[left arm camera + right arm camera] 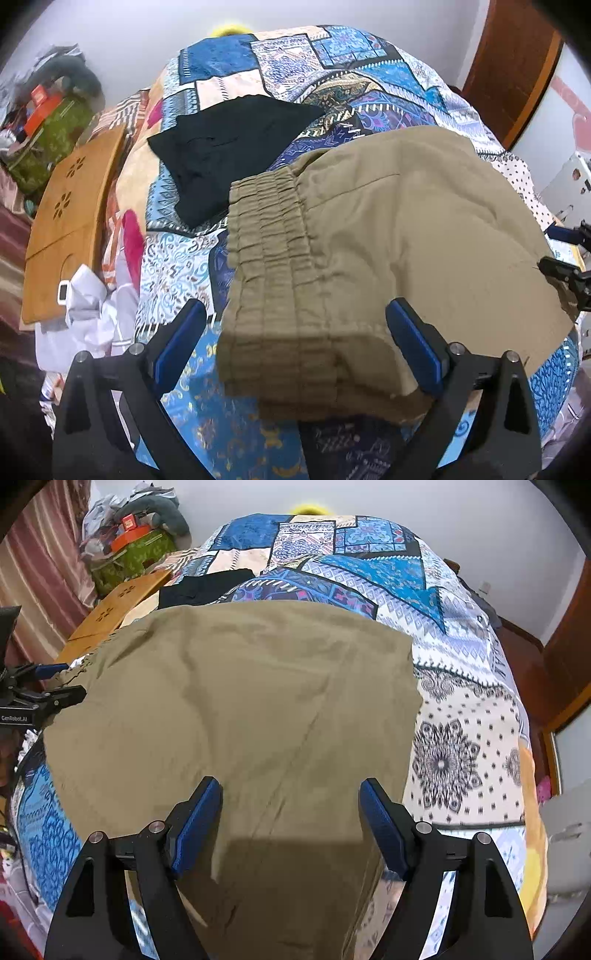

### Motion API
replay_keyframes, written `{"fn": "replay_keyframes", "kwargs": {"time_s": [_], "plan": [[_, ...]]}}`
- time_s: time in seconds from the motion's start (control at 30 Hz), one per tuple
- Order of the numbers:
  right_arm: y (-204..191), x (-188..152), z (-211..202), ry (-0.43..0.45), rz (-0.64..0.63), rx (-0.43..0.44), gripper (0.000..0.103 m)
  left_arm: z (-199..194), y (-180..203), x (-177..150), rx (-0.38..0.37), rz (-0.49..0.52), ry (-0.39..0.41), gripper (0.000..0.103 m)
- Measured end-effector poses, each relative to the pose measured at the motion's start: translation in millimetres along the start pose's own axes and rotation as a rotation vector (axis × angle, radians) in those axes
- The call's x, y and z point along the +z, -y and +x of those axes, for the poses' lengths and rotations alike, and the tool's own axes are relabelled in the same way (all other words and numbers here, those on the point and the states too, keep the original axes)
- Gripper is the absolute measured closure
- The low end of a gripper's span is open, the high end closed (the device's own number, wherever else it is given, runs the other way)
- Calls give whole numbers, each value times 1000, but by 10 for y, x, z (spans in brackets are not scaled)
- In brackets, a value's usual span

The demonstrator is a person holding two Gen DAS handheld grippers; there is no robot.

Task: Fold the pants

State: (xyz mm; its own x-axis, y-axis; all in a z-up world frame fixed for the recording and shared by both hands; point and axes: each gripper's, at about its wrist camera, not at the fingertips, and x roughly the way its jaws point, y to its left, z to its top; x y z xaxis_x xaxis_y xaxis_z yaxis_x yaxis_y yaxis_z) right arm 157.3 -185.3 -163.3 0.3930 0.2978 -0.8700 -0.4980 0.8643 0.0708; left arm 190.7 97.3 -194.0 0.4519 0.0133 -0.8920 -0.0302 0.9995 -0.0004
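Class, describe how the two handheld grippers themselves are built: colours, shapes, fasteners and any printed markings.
The left gripper and right gripper look alike: black angular plastic frames with triangular cut-outs, round silver pivot bolts, and flat textured blue pads on two tapering fingers. In the right wrist view, the left gripper's body carries white lettering that seems to read "GenRobot.AI". No cables or sleeves show.

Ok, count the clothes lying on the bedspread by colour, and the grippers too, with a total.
Khaki pants: 1
Black garment: 1
Grippers, both with fingers spread: 2, the left gripper and the right gripper
Total: 4
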Motion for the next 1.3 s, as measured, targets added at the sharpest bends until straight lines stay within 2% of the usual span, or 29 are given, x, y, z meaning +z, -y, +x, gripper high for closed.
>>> {"fn": "replay_keyframes", "kwargs": {"time_s": [0.17,0.3,0.4,0.57,0.63,0.83,0.97,1.07,1.13,1.17,1.2,1.23,1.3], "plan": [[-100,13,-133,47,-39,-34,28,-181,-114,-50,-29,-84,3,4],[-223,92,-240,119,-61,-36,28,-343,-210,-103,-123,-179,-9,4],[-314,152,-218,150,-72,-28,28,-358,-174,-201,-192,-223,-54,4],[-375,135,51,85,-82,-29,28,-214,-172,-403,-334,-339,-158,4],[-364,95,171,39,-76,-12,28,-210,-142,-439,-360,-345,-153,3],[-277,56,168,30,-31,36,25,-90,-159,-404,-439,-412,-181,1],[-302,31,164,41,-27,33,25,-27,-186,-287,-505,-440,-153,1],[-299,30,162,42,-20,38,25,32,-154,-181,-478,-443,-126,4],[-298,25,159,44,-20,41,25,71,-151,-114,-422,-452,-119,19],[-296,24,159,45,-20,43,24,83,-141,-70,-358,-448,-113,24],[-293,25,158,46,-20,45,24,100,-129,-35,-294,-437,-107,38],[-286,22,159,48,-20,48,24,112,-117,-9,-228,-428,-93,45],[-285,18,159,52,-16,50,24,132,-86,15,-183,-422,-67,50]]}}
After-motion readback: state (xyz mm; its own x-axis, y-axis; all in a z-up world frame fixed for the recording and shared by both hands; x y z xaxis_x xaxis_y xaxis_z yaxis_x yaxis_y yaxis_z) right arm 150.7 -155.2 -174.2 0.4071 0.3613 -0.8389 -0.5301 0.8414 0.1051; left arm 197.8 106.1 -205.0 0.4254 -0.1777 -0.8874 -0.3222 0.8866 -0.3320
